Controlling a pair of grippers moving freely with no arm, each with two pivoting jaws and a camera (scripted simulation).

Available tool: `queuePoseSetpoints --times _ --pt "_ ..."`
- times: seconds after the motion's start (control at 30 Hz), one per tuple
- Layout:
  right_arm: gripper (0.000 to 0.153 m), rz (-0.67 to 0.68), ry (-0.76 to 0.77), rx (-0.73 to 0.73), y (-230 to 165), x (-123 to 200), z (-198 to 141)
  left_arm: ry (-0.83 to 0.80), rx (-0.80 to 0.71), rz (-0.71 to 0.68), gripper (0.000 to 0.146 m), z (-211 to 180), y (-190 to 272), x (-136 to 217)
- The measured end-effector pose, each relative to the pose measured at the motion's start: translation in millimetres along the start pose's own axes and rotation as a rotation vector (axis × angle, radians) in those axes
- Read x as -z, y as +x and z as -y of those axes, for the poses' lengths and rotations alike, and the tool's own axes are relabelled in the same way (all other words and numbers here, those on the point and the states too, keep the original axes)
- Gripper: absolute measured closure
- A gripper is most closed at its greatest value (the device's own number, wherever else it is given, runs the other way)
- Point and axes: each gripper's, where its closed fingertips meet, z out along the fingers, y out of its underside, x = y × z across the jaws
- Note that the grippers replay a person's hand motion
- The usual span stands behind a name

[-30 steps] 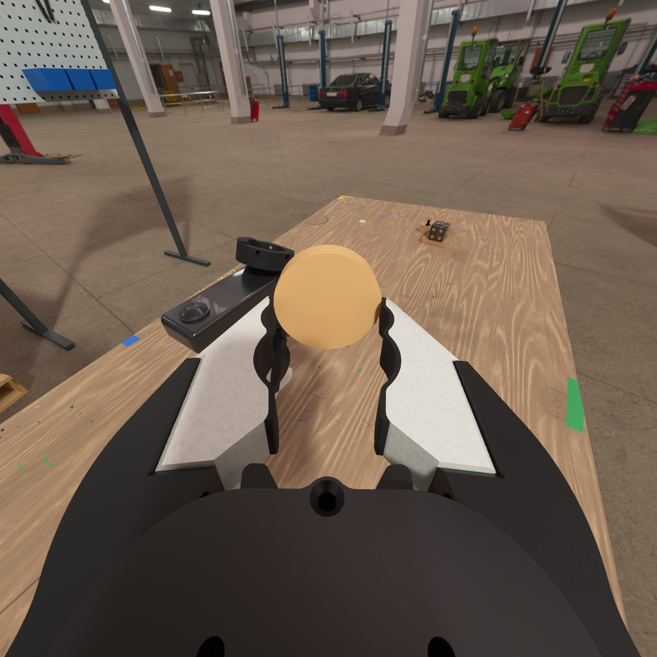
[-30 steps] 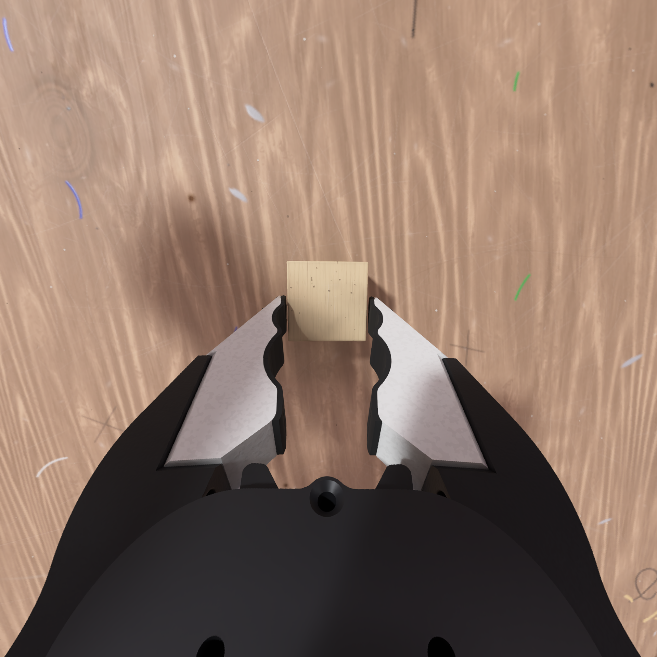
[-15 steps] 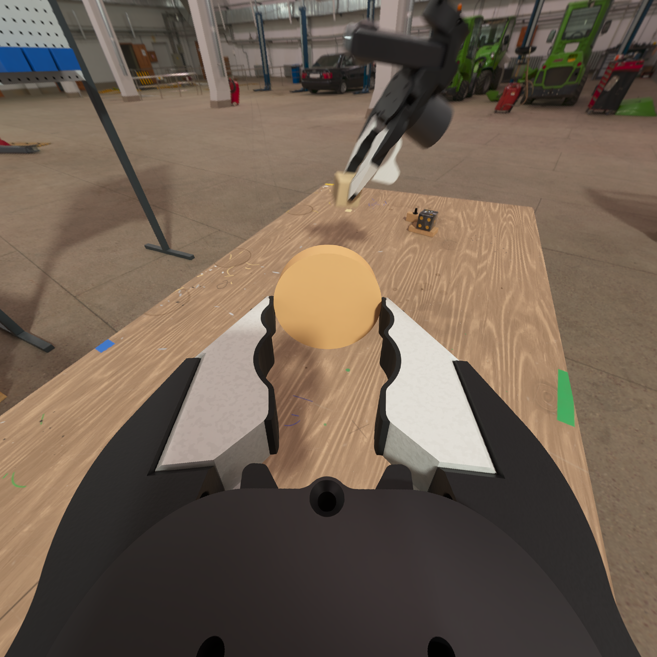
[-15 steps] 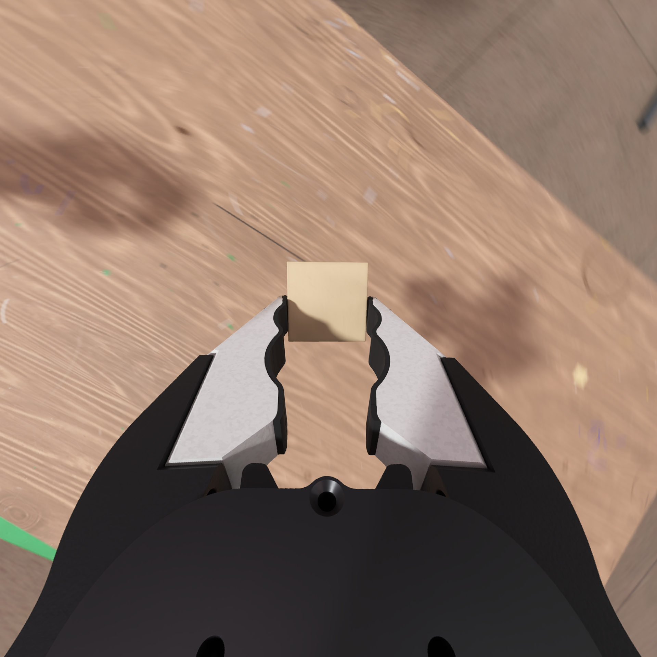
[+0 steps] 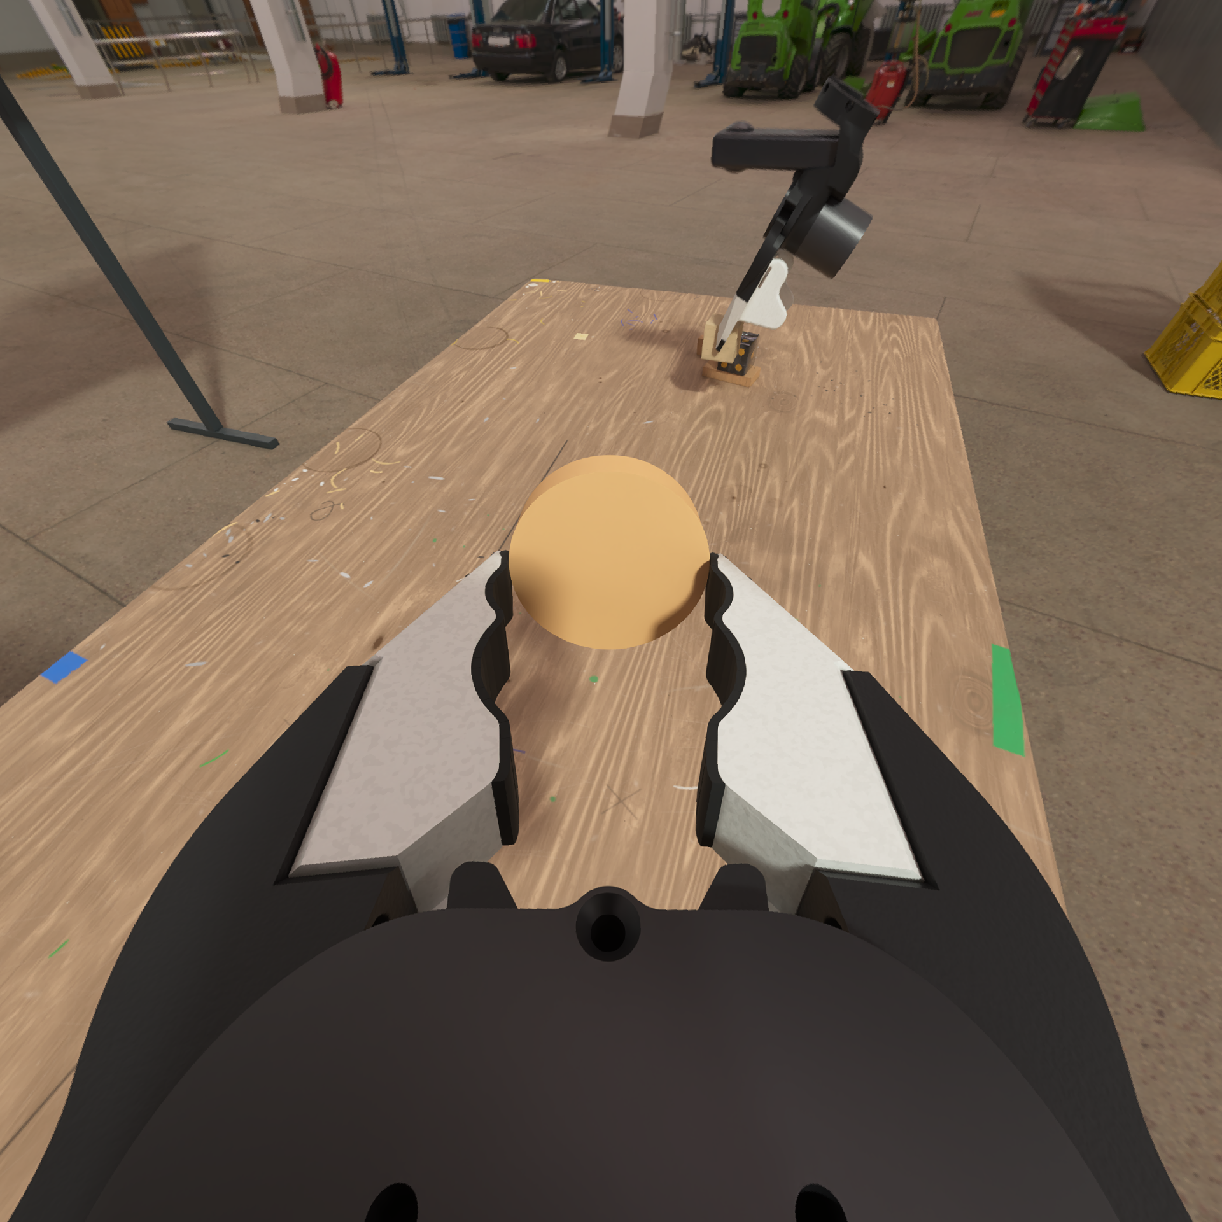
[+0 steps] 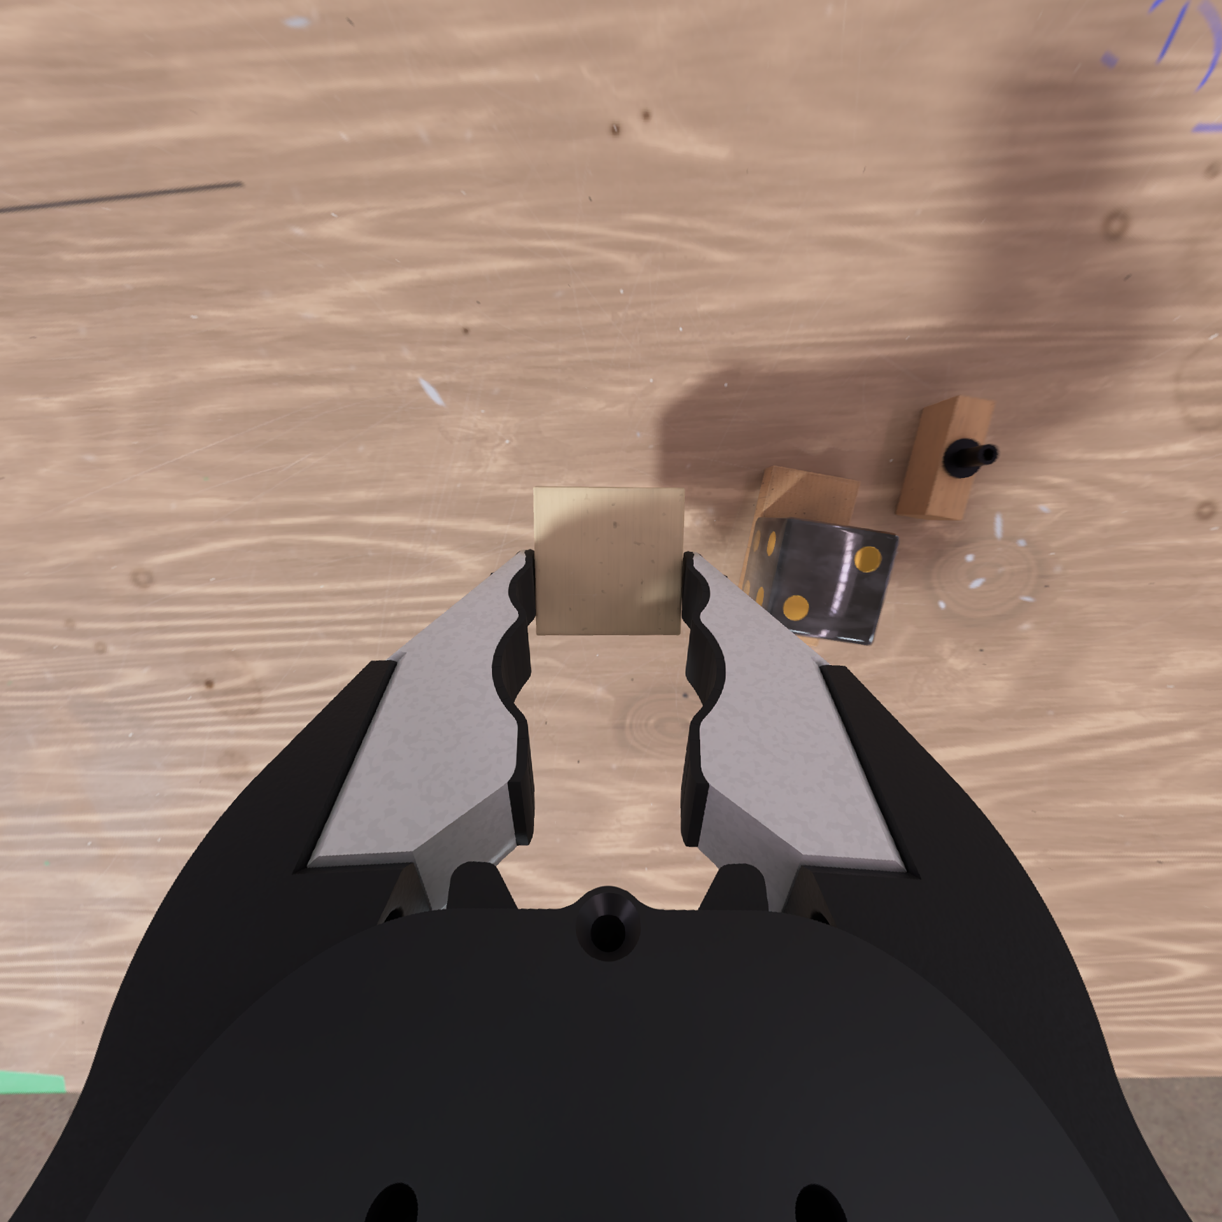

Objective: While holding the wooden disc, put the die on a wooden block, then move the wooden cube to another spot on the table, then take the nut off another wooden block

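My left gripper (image 5: 608,569) is shut on a round wooden disc (image 5: 605,552) and holds it above the table. My right gripper (image 6: 607,562) is shut on a pale wooden cube (image 6: 607,561), close above the table top. It also shows far off in the left wrist view (image 5: 727,337), pointing down with the cube (image 5: 713,336). Right of the cube a dark die with yellow pips (image 6: 823,578) sits on a wooden block (image 6: 803,496). Further right a black nut (image 6: 969,456) sits on a second wooden block (image 6: 942,456).
The plywood table (image 5: 826,529) has a green tape mark (image 5: 1007,701) near its right edge and a blue one (image 5: 63,664) at the left edge. A yellow crate (image 5: 1190,337) stands on the floor at the right. A dark stand leg (image 5: 132,297) rises left of the table.
My right gripper has carried the wooden cube from beside my left gripper, up through the air, to the far end of the table next to the die. The left gripper's view has shifted slightly.
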Motion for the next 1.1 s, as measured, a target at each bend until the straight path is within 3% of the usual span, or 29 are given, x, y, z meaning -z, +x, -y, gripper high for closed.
queuePoseSetpoints --times 0.2,0.57,0.67,0.73,0.93,1.1 --pt "0.108 0.000 -0.065 -0.072 4.8 -33.4 -10.8 0.012 0.020 -0.001 0.087 -0.6 -5.2 2.0" --pt "0.108 -0.046 -0.146 -0.048 4.0 -51.7 -21.2 0.025 0.017 0.001 0.087 1.4 -5.2 6.5" --pt "0.059 -0.016 -0.162 -0.024 -1.8 -37.7 -18.6 0.024 0.022 0.001 0.087 0.6 -6.2 5.7" --pt "0.047 0.021 -0.178 -0.001 -6.5 -18.4 -16.2 0.020 0.025 0.001 0.087 -0.4 -7.0 4.0" --pt "0.046 -0.019 -0.069 0.022 27.5 59.4 22.3 0.005 0.054 -0.040 0.087 -5.7 -6.6 -10.2" --pt "0.046 -0.061 -0.073 -0.046 81.0 71.4 37.4 -0.039 0.059 -0.057 0.087 -13.8 -4.8 -25.2"
